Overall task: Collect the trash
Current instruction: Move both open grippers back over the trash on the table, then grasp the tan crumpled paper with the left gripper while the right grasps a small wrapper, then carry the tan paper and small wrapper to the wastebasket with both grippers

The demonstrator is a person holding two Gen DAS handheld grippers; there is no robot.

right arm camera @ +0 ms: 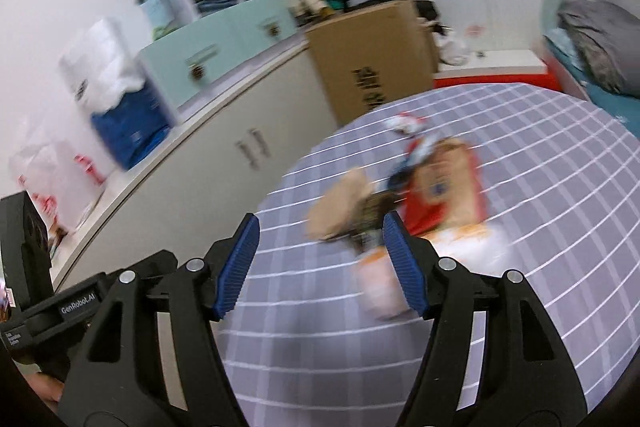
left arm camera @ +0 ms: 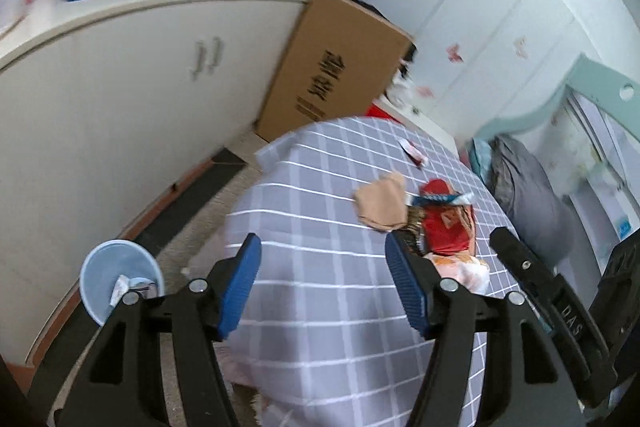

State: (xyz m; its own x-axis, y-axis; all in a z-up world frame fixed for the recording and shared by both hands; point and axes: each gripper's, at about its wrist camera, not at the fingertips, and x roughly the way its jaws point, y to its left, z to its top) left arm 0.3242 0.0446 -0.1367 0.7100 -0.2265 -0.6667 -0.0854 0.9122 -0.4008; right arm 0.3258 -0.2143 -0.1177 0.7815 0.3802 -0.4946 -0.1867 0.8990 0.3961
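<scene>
Crumpled wrappers (left arm camera: 440, 223) — perhaps paper — checked tablecloth (left arm camera: 320, 211).

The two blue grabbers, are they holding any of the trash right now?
No. The left gripper and the right gripper are both open and empty; the trash pile lies on the checked tablecloth.

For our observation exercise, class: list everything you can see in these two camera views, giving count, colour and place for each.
Tablecloth: one, grey with white grid, over table.
Trash pile: several wrappers, red, tan, white, on cloth.
Small wrapper: one, white-red, far side of cloth.
Bin: one, pale blue, on floor left of table, trash inside.
Cardboard box: one, brown, against cabinet.
Cabinet: one, white, along wall.
Drawer unit: one, mint, on cabinet.
Left gripper: black, blue pads, open, empty.
Right gripper: same, open, empty.
</scene>
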